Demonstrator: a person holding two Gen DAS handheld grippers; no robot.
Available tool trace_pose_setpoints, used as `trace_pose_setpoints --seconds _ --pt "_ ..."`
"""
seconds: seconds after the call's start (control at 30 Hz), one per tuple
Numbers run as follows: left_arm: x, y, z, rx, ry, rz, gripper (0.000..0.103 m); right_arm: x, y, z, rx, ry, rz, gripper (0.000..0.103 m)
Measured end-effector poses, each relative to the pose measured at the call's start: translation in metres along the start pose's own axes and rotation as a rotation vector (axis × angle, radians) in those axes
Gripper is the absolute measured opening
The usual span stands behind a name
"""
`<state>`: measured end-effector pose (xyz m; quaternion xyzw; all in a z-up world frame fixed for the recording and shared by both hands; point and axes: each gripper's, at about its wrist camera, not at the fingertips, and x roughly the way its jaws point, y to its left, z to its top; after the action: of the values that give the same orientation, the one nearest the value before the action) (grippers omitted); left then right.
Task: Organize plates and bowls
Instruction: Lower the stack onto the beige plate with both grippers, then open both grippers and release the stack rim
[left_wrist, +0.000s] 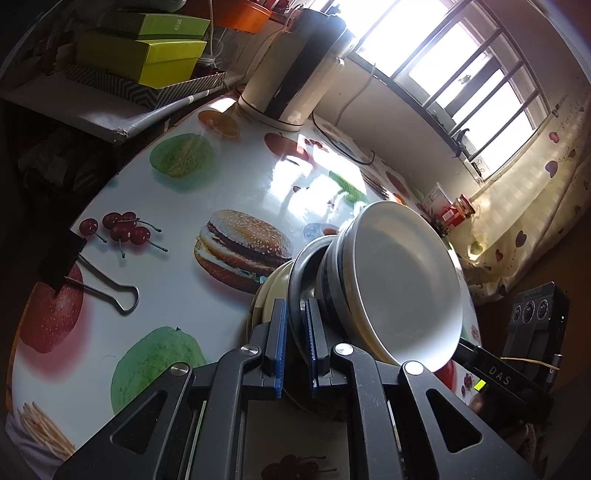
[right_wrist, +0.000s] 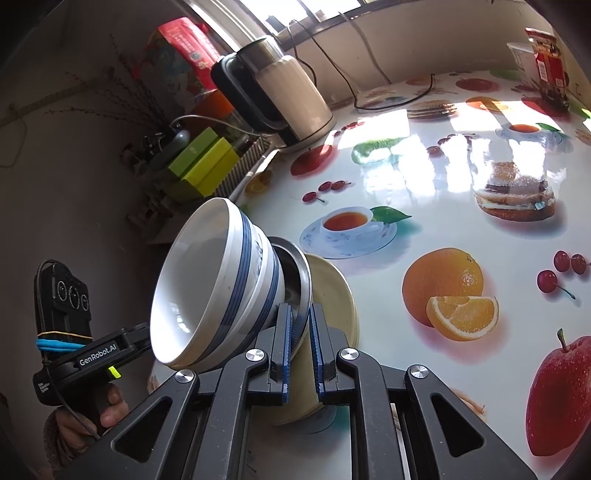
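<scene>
Between the two grippers, a stack of dishes is held tilted on its side above the counter (right_wrist: 424, 155), which is covered by a glossy cloth printed with fruit, burgers and teacups. The stack consists of a cream plate (right_wrist: 334, 291), a metal plate (right_wrist: 295, 273) nested against it, and blue-banded white bowls (right_wrist: 218, 280) seated in the metal plate, with the bowl openings facing away from the plates.

The left gripper (left_wrist: 295, 343) has its blue-padded fingers (left_wrist: 280, 332) clamped together on the rim of the plates; the metal plate's edge (left_wrist: 297, 291) passes between the pads, and the cream plate (left_wrist: 269, 291) lies just beside the outer pad. The white bowl interior (left_wrist: 402, 280) fills the right portion of the left wrist view.

The right gripper (right_wrist: 300, 343) is likewise clamped on the plate rims from the opposite side, the pads (right_wrist: 284, 339) closed down on the metal edge with the cream plate behind.

A person's hand (right_wrist: 92, 417) grips the left device's handle. A cream electric kettle (right_wrist: 291, 99) stands at the counter's far edge, near yellow-green boxes (left_wrist: 147, 55). A binder clip (left_wrist: 88, 273) lies flat on the cloth.
</scene>
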<state>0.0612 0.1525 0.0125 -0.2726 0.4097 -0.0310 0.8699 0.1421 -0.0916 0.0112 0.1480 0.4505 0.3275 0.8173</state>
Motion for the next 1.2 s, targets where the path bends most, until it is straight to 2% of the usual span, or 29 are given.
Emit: trace_pose_setpoints --seconds 0.33,0.43,0.6,0.73,1.07,1.2 --pt "0.000 -0.002 0.000 0.008 -0.002 0.007 0.010 -0.002 0.004 -0.001 -0.037 -0.015 -0.042 0.013" --pt "0.000 -0.003 0.000 0.015 -0.005 0.017 0.012 -0.004 0.003 -0.002 -0.032 -0.018 -0.050 0.016" --pt "-0.002 -0.001 -0.002 0.012 -0.006 0.035 0.022 -0.007 -0.002 -0.005 -0.013 -0.020 -0.059 0.026" --pt "-0.010 -0.003 -0.005 0.052 -0.034 0.083 0.034 -0.013 -0.001 -0.007 -0.018 -0.033 -0.068 0.031" --pt "-0.023 -0.008 -0.013 0.082 -0.056 0.110 0.045 -0.026 0.007 -0.014 -0.046 -0.061 -0.084 0.038" --pt "-0.030 -0.013 -0.019 0.117 -0.078 0.169 0.047 -0.031 0.011 -0.021 -0.070 -0.067 -0.098 0.041"
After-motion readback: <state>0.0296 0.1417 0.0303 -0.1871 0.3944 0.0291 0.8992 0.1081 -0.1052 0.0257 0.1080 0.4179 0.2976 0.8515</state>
